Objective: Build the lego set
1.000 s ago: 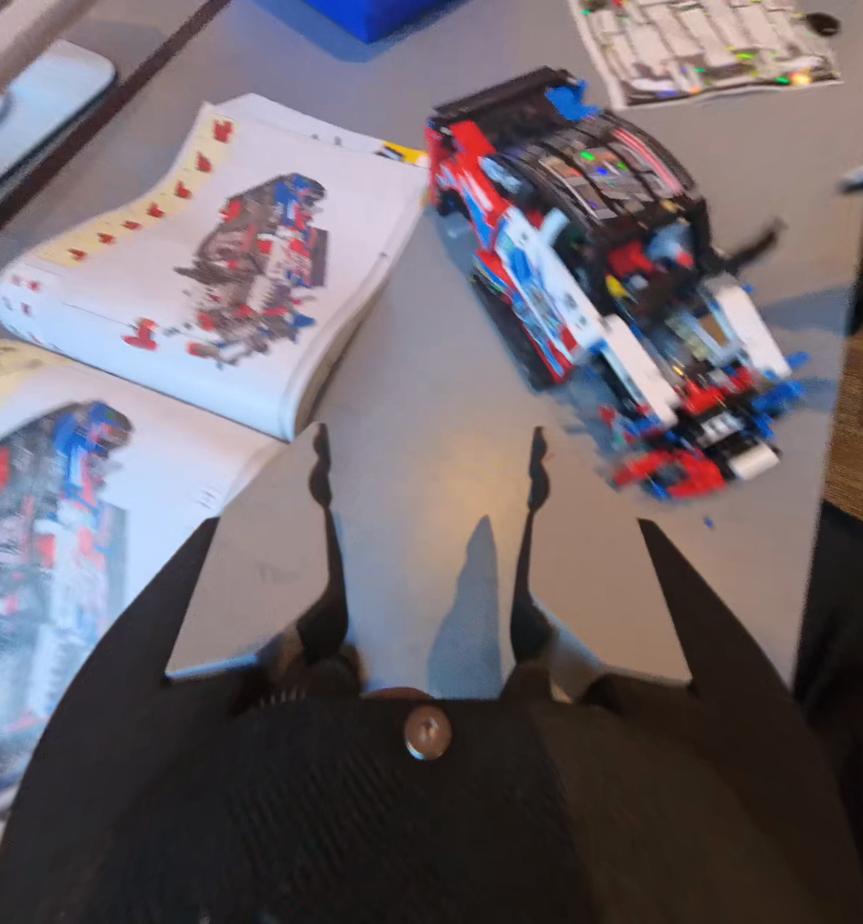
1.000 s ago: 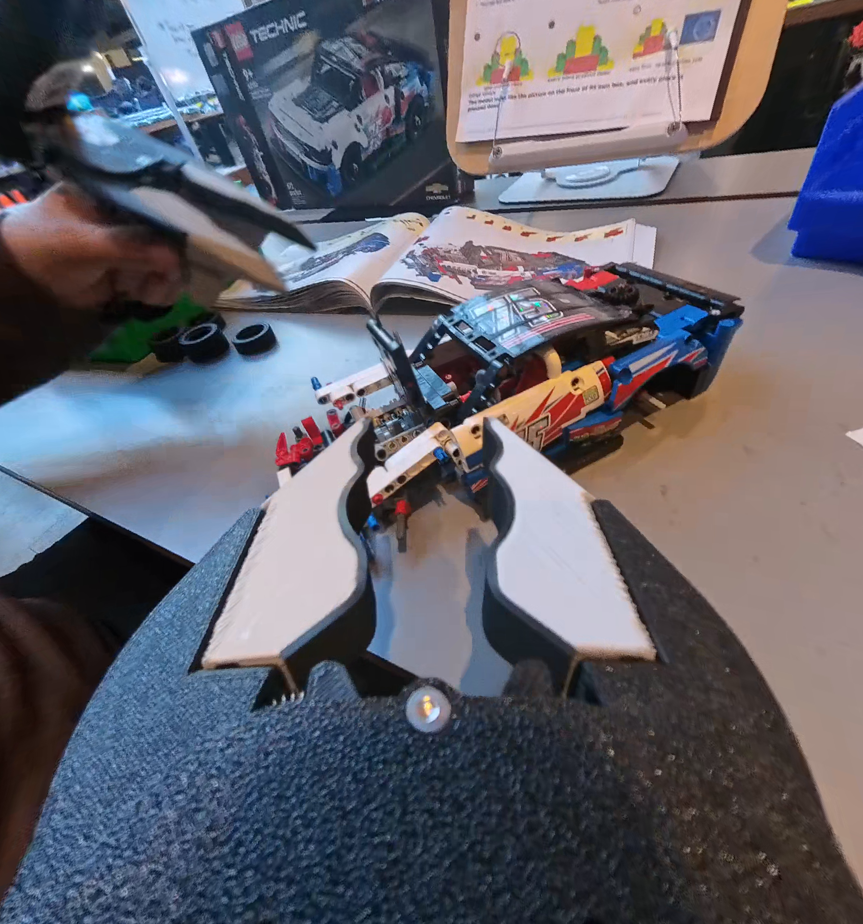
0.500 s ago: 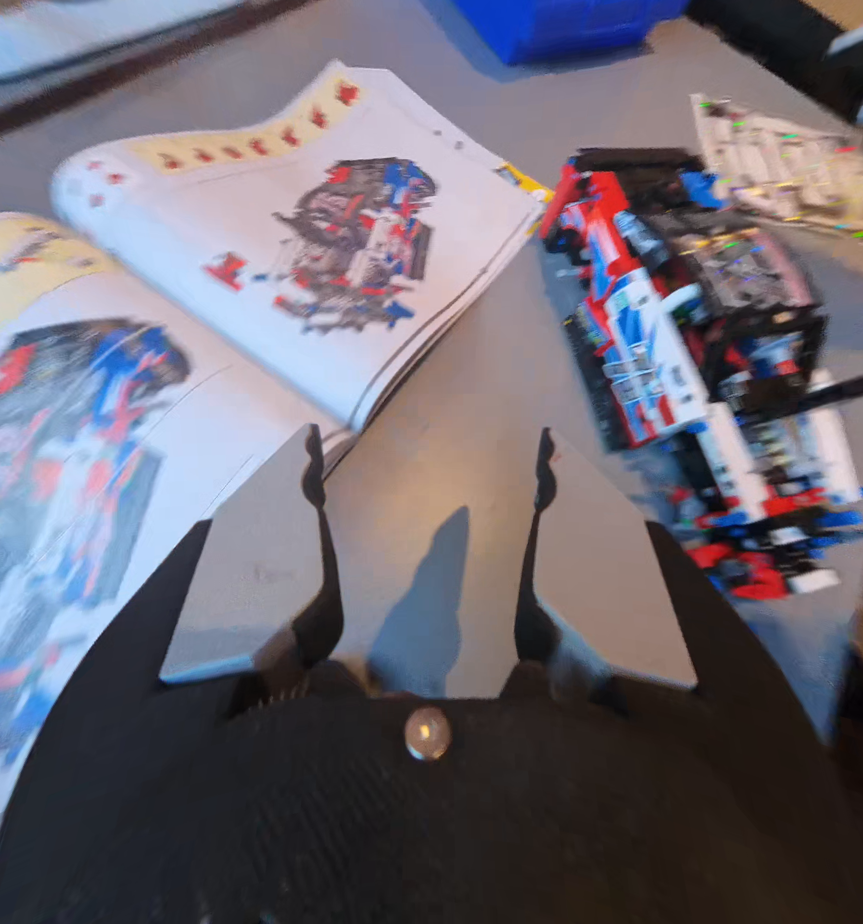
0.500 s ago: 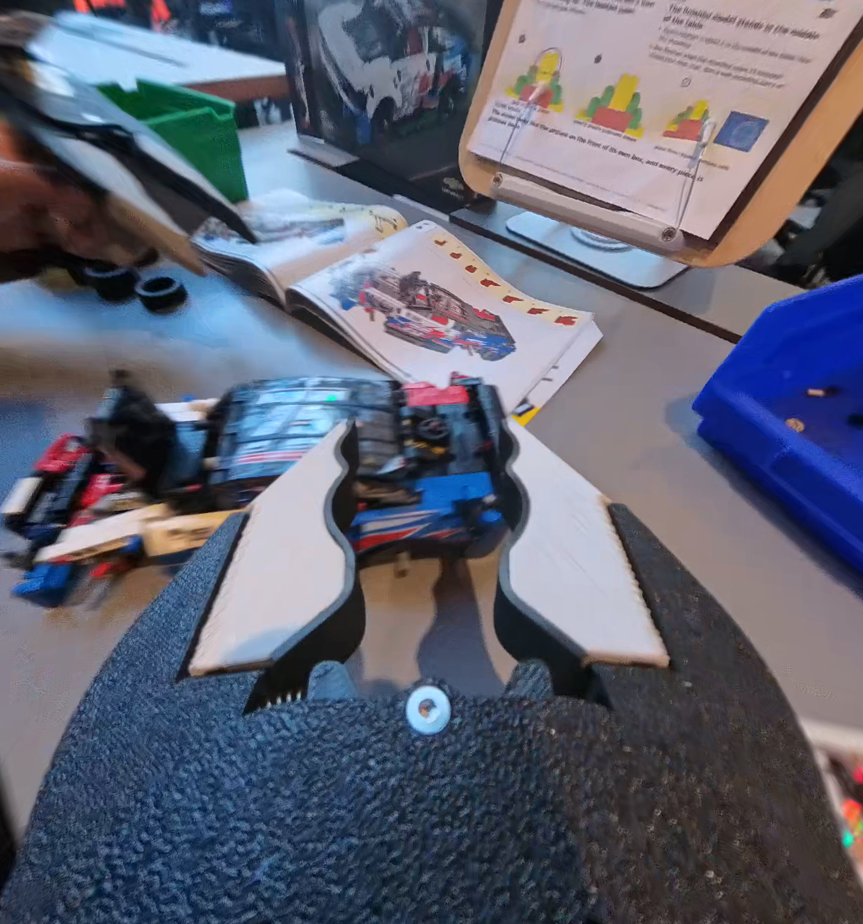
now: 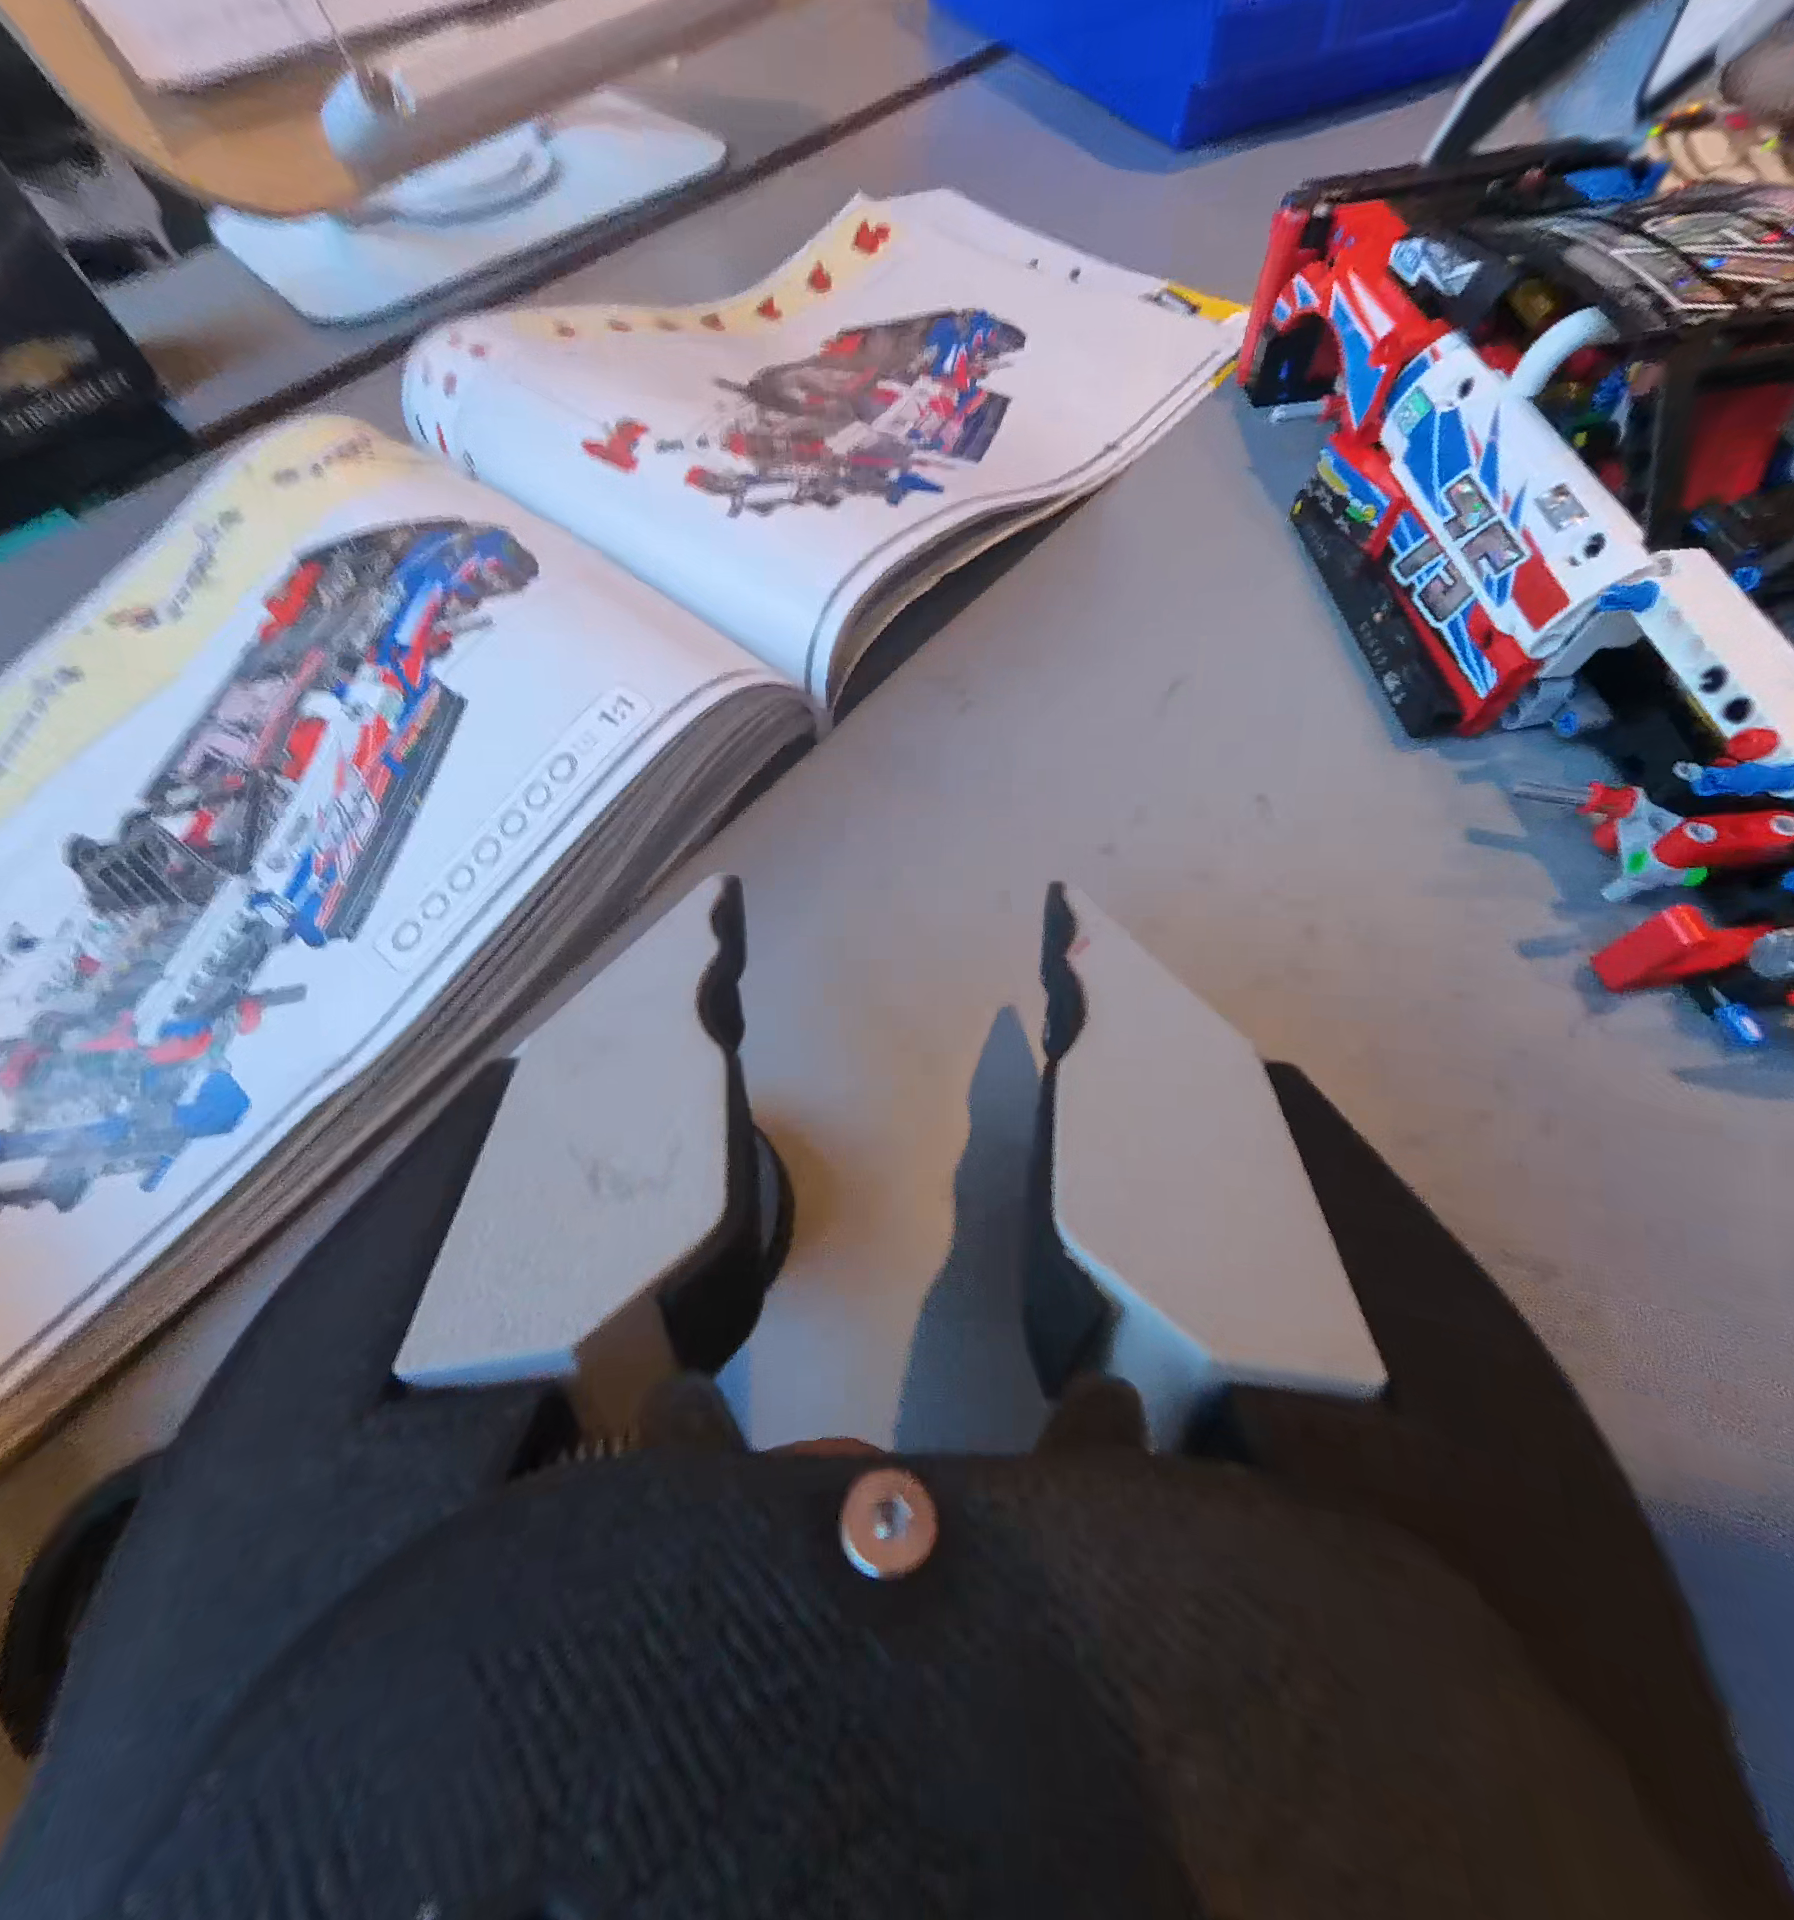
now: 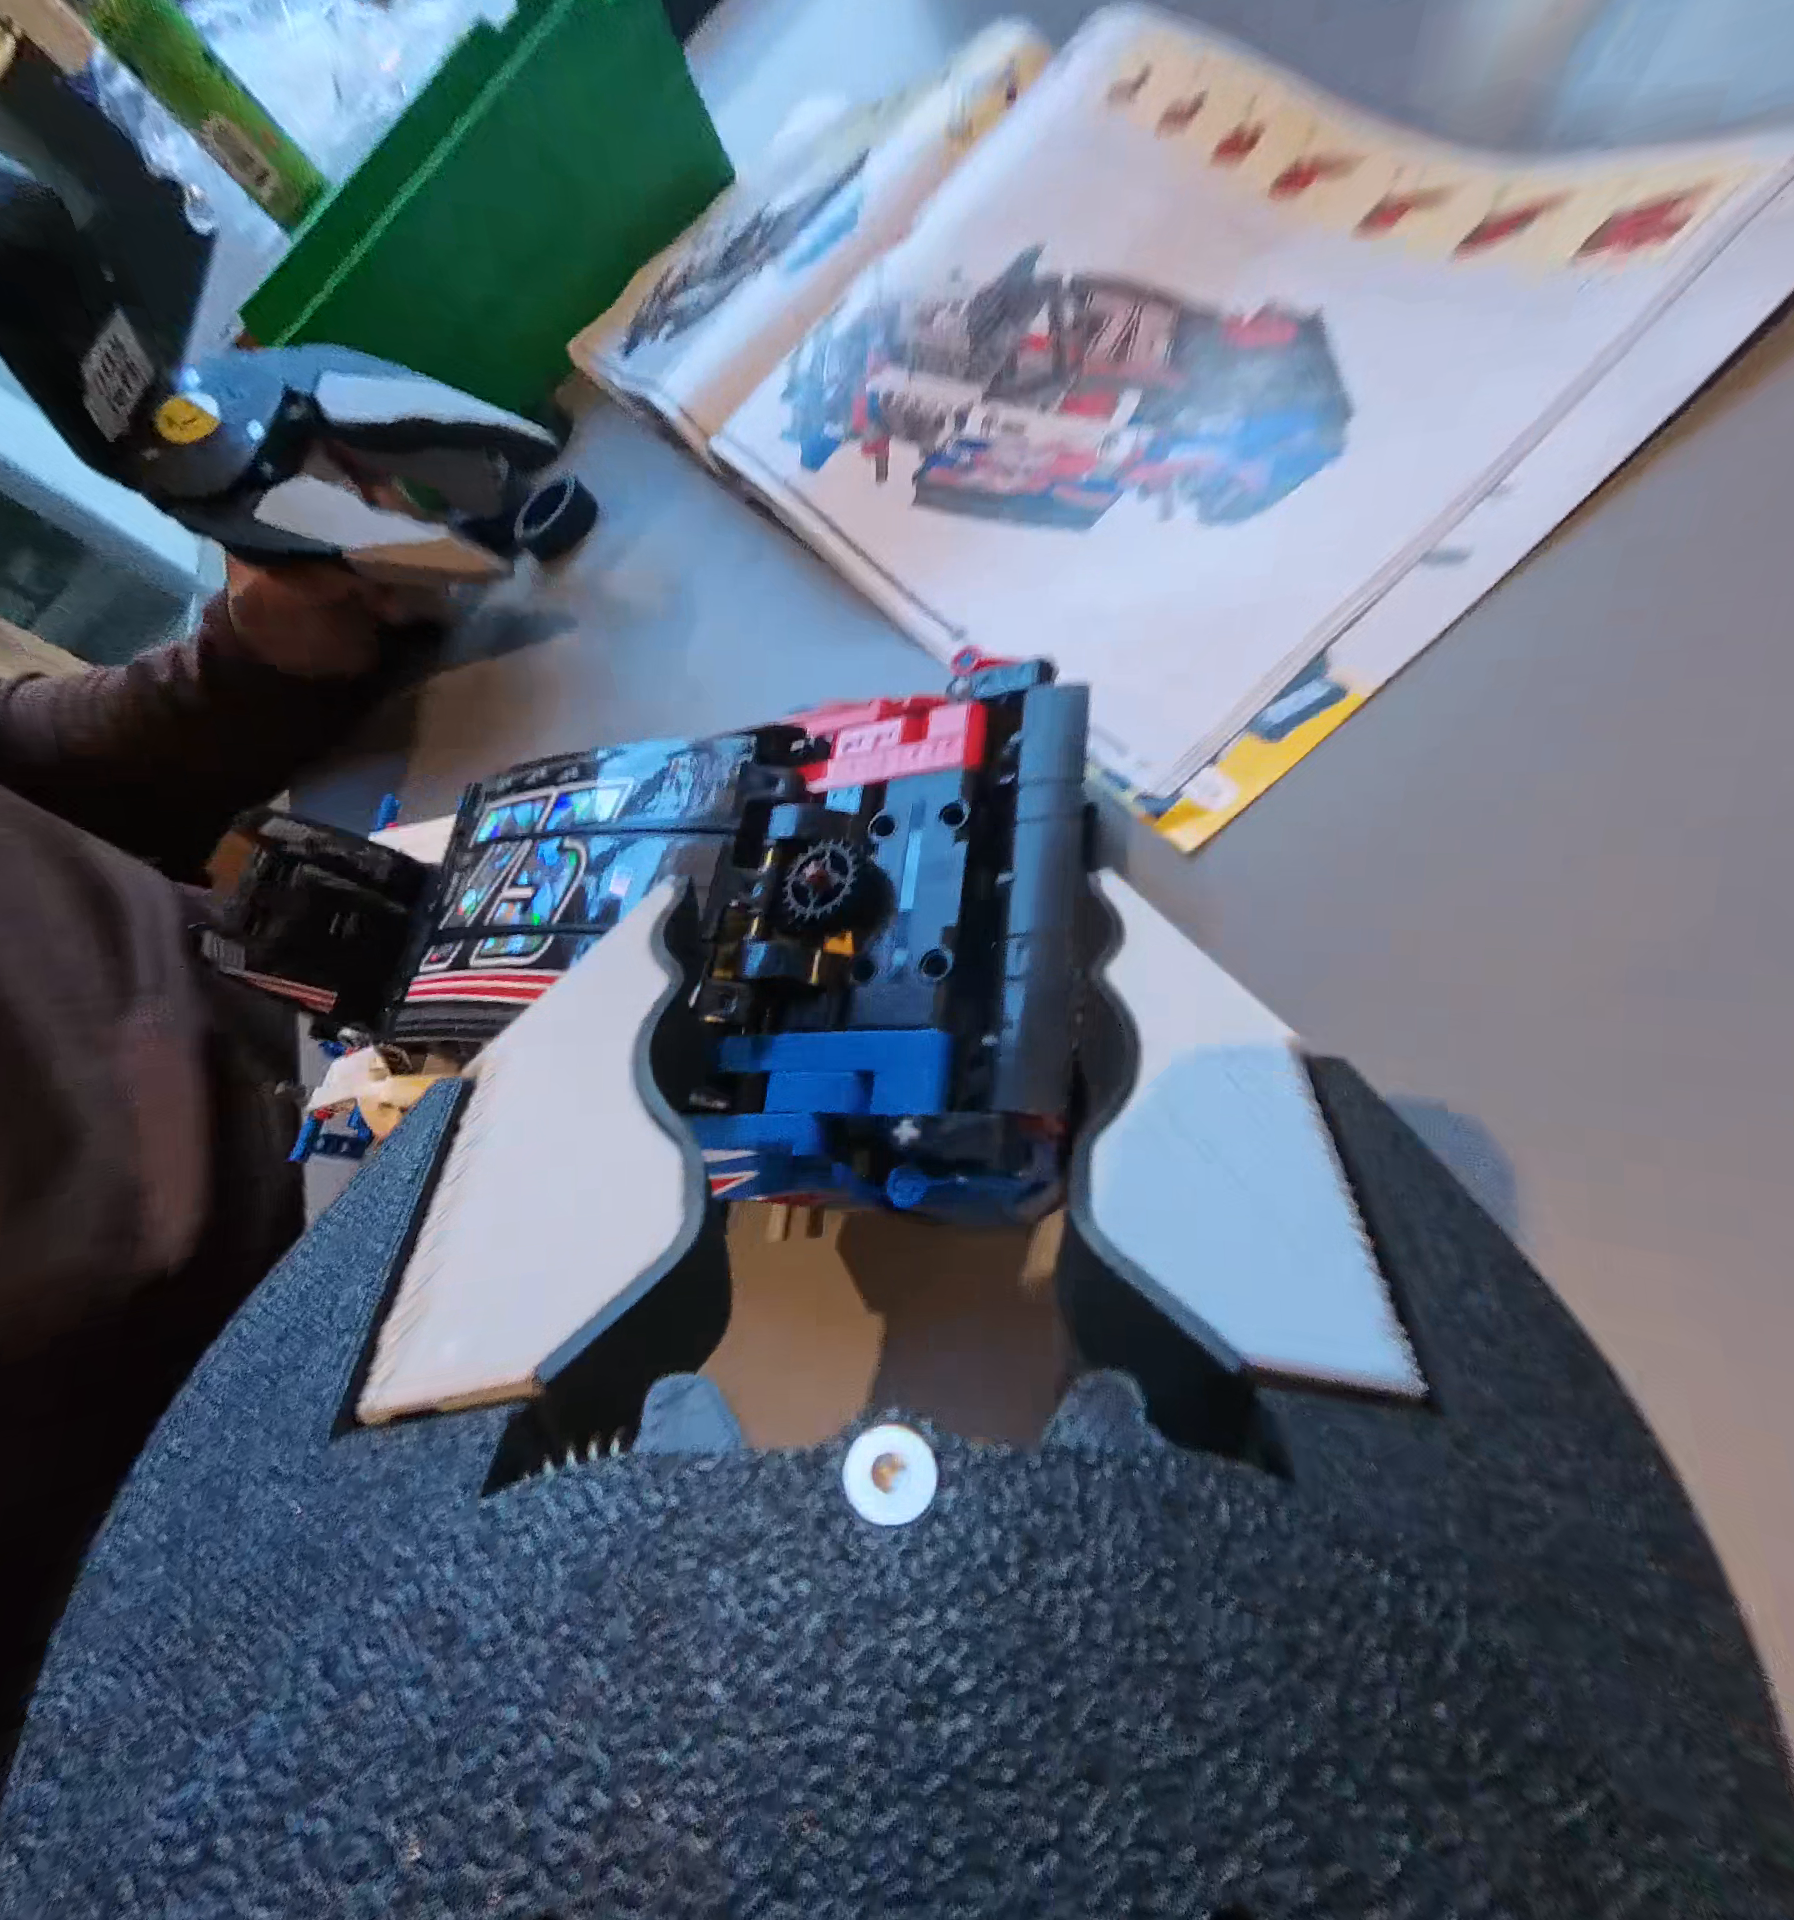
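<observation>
Landmark: the lego car [image 6: 768,935], partly built, sitting on the grey desk [image 6: 1547,831].

Right hand-held gripper [image 6: 888,925]: jaws spread, one to each side of the car's black-and-blue tail end. Fingers [image 6: 560,1122] look close to the bodywork; actual contact cannot be told through the motion blur. Nothing firmly clamped as far as can be seen.

Left hand-held gripper [image 5: 888,914]: released and empty, low over bare desk, with the car off to its right. In the right wrist view it sits beyond the car's nose, tips near a loose black tyre [image 6: 555,514].

Instruction booklet [image 5: 664,520]: lying open just behind the car, its far page corner almost under the tail. Green bin [image 6: 498,197] farther back past the booklet. Loose red and blue pieces [image 5: 1724,904] lie at the car's unfinished front.

Step in hand, by judgement: steadying or turning the car by its tail while the left goes for a wheel part. Body is mostly done; the front end and wheels seem outstanding.

Next move calls for a gentle, square closing on the tail so no panels pop, and the left closing across the tyre.
</observation>
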